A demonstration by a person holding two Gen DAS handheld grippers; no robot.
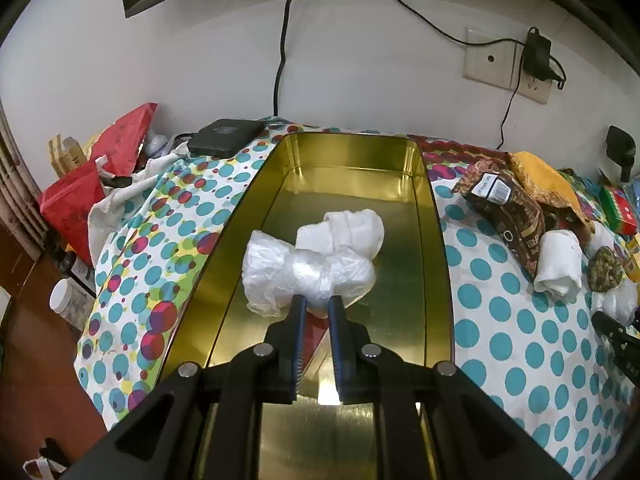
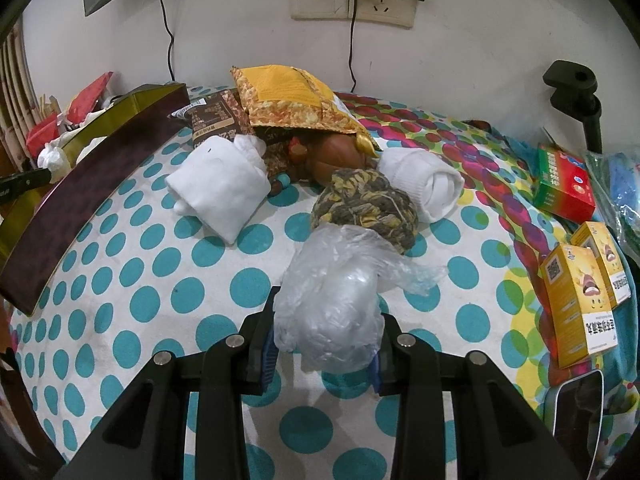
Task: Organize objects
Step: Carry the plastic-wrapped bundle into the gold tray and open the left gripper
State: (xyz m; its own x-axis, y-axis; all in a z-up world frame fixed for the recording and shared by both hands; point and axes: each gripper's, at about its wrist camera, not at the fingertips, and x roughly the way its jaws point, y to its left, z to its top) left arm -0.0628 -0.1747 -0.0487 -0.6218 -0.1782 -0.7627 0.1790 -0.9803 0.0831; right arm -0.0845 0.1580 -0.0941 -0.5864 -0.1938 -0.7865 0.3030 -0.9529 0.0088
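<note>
White wall with a socket plate (image 2: 352, 0) backs a surface spread with a white cloth printed in teal and multicoloured dots (image 2: 160, 264). On this cloth sits a long, gold-lined rectangular metal tin (image 1: 436, 240), taken here as the landmark; its outer wall reads dark maroon in the right wrist view. Inside the tin, near its middle, lie a white rolled cloth bundle (image 1: 344, 232) and, touching it on the near side, a crumpled clear plastic-wrapped bundle (image 1: 280, 276). The left gripper (image 1: 318, 304) is over the tin's near half, jaws drawn narrow and pinching the near edge of that plastic wrap. To the right of the tin, well apart, the right gripper (image 2: 324, 344) is clamped around a second clear plastic-wrapped bundle (image 2: 332, 300); whether this one rests on the cloth is unclear. Beyond it lies a mottled olive-and-yellow ball (image 2: 366, 208), flanked by two white rolled cloths (image 2: 220, 188) (image 2: 424, 184), with brown and orange snack packets (image 2: 292, 104) behind. Farther right of the tin stand yellow cartons (image 2: 576, 304) and a green-and-red box (image 2: 564, 184).
</note>
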